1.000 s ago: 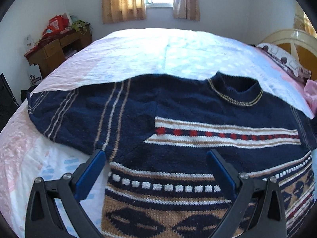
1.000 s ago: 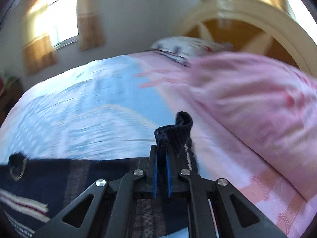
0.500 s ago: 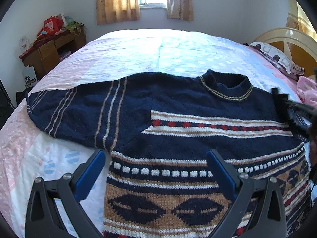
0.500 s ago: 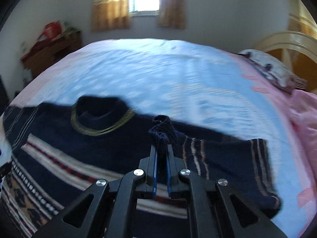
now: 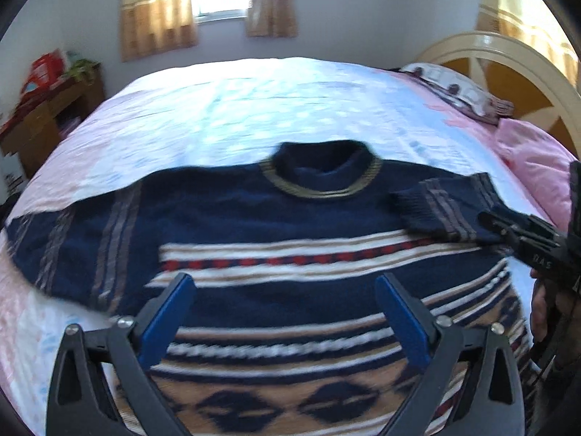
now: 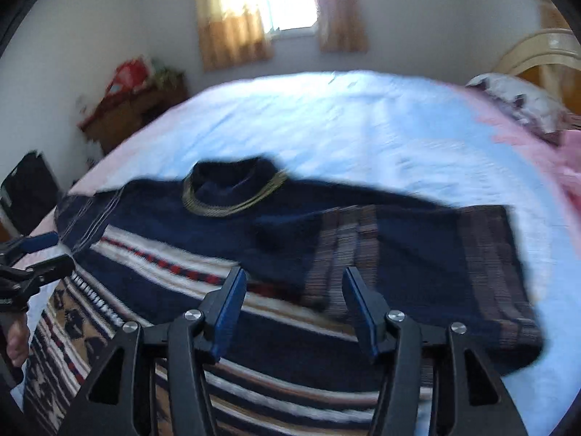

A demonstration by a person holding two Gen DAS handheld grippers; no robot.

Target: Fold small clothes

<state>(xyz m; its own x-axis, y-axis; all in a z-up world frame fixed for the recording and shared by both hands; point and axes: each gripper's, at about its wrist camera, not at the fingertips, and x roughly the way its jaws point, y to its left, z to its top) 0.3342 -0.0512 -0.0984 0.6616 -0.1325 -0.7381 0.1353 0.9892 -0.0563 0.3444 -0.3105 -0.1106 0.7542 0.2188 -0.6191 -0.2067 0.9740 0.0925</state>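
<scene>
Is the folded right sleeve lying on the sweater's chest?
Touching. The left wrist view shows the folded sleeve lying flat across the sweater, its cuff overlapping the chest with no gap beneath.

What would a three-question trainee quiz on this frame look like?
1. True or false: the right claw is clamped on the sweater.
2. Which sleeve lies folded across the chest? A: the right sleeve; B: the left sleeve; C: both.
3. Fill in: the left claw hovers open above the sweater's ____ half.

Key: 1 false, its jaws stand open with nothing between them. 2 A, the other sleeve lies spread out on the bed. 3 lower, the patterned part near the hem.
</scene>
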